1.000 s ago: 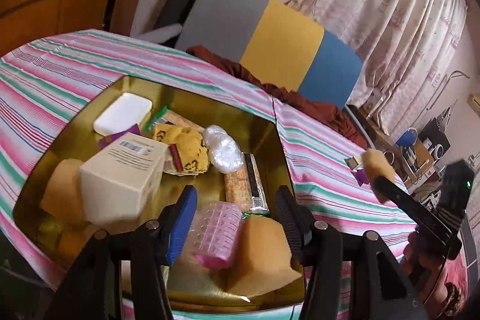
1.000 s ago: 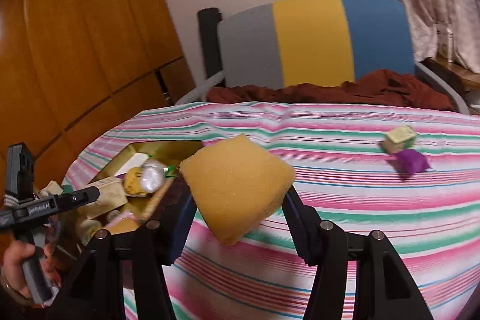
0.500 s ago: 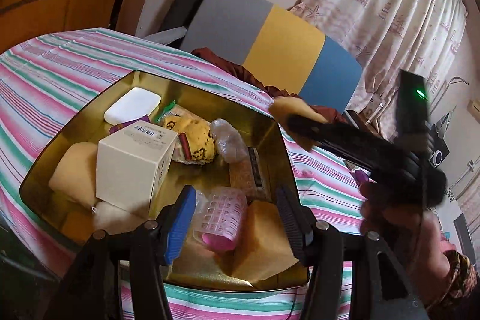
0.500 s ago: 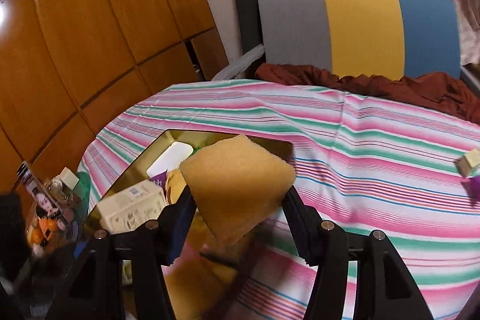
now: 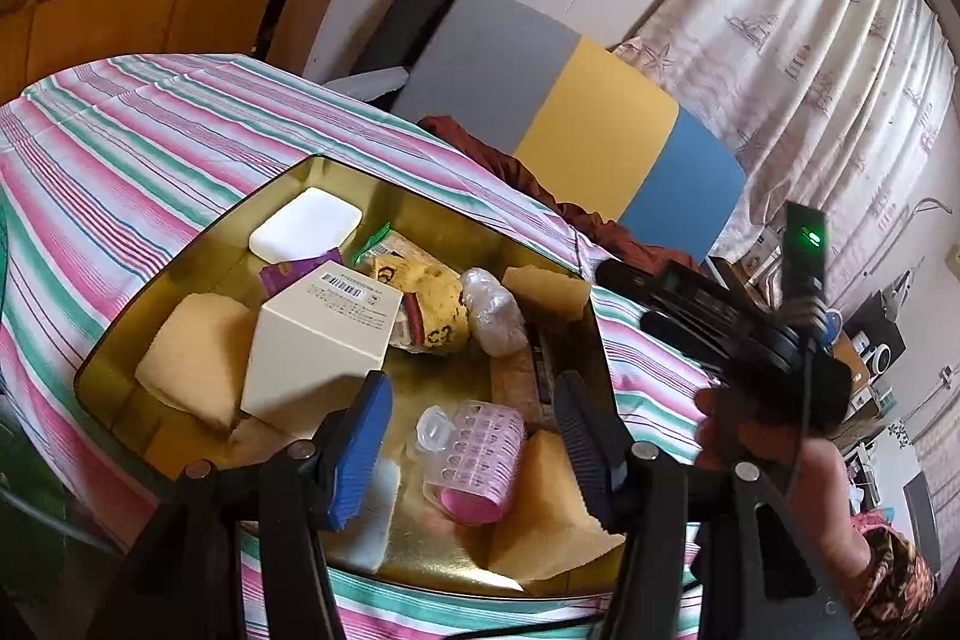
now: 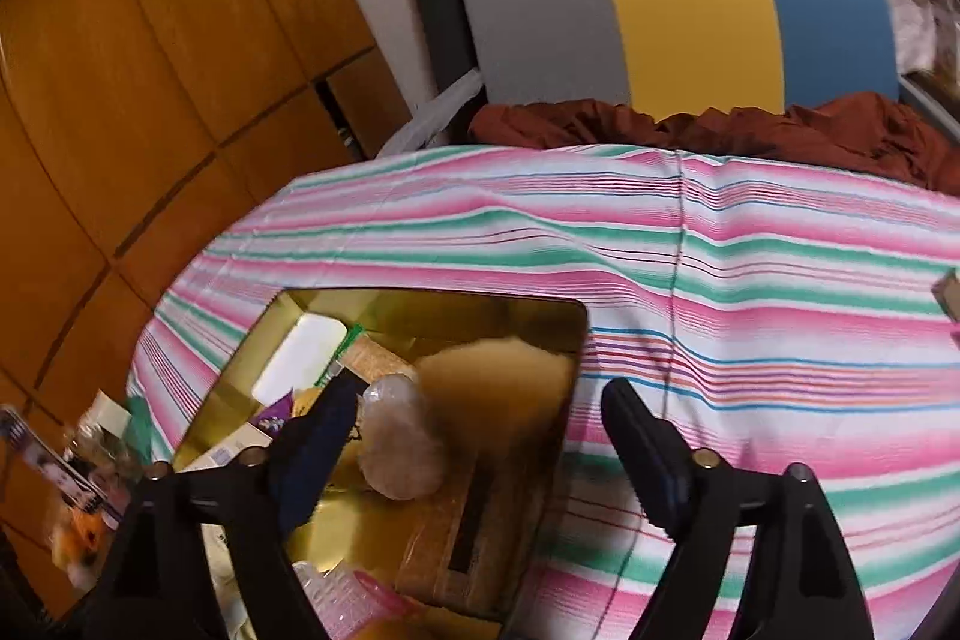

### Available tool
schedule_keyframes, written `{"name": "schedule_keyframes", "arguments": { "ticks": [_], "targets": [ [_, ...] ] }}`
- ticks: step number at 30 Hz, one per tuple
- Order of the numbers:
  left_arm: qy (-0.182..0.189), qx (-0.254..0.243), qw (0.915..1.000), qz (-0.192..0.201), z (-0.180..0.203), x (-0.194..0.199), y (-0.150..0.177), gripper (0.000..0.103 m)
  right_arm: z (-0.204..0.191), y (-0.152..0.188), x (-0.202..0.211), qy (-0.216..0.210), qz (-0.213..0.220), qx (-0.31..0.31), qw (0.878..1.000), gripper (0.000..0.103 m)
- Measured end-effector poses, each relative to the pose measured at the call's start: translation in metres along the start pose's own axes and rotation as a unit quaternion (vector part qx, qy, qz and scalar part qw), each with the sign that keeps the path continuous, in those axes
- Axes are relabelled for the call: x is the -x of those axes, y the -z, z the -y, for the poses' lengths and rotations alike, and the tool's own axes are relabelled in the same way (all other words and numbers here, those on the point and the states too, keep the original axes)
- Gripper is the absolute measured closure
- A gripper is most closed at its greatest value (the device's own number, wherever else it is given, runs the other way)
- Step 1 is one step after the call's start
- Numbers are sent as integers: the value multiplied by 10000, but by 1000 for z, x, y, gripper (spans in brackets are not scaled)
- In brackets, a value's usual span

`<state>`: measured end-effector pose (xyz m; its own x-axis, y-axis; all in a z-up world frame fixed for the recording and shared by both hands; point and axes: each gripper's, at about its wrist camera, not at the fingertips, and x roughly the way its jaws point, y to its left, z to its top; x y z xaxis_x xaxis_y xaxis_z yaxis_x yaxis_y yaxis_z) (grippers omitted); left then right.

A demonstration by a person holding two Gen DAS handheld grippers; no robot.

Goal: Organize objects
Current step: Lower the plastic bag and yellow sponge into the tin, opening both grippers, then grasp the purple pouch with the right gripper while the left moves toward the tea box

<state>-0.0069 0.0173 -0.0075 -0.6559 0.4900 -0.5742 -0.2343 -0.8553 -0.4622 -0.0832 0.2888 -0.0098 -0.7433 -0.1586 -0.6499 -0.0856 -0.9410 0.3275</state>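
Since a second ago, the right gripper [image 6: 474,448] has swung from over the striped tablecloth [image 6: 750,280] to above the gold tray's [image 5: 336,172] right side, and the yellow sponge [image 6: 498,370] it carried has left its fingers. Its jaws are opening wide with nothing pressed between them; the sponge appears blurred just beyond them, at the tray's far right corner beside a clear plastic bundle [image 5: 492,304].

Nearest the left gripper [image 5: 471,436], whose jaws stand about half open and empty over the tray's near edge, lie a pink hair roller [image 5: 480,454] and another sponge wedge [image 5: 546,514]. Farther in stand a cream carton [image 5: 324,334], a sponge block [image 5: 192,358] and a white soap bar [image 5: 306,232]. Beyond the table is a grey, yellow and blue chair back [image 5: 570,124].
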Motion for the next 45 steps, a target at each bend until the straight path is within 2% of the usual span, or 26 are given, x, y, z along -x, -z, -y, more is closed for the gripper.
{"name": "schedule_keyframes", "arguments": {
  "ticks": [6, 16, 24, 31, 40, 45],
  "targets": [
    [73, -146, 9998, -62, 9, -2, 4, 46, 13, 14, 31, 206, 254, 221, 9992, 18],
    [400, -624, 9965, -391, 41, -9, 25, 46, 39, 43, 68, 632, 365, 371, 9966, 18],
    [733, -1169, 9878, -721, 77, -13, 49, 46, 103, 67, 79, 1214, 86, -25, 9926, 17],
    [801, -1486, 9811, -945, 102, -17, 66, 46, 166, 76, 95, 1853, 27, -361, 9820, 17],
    [822, -1720, 9747, -1168, 125, -25, 77, 46, 216, 76, 105, 2280, 29, -441, 9727, 17],
    [848, -1898, 9695, -1296, 140, -31, 83, 46, 236, 71, 109, 2357, 85, -478, 9706, 17]
  ]
}}
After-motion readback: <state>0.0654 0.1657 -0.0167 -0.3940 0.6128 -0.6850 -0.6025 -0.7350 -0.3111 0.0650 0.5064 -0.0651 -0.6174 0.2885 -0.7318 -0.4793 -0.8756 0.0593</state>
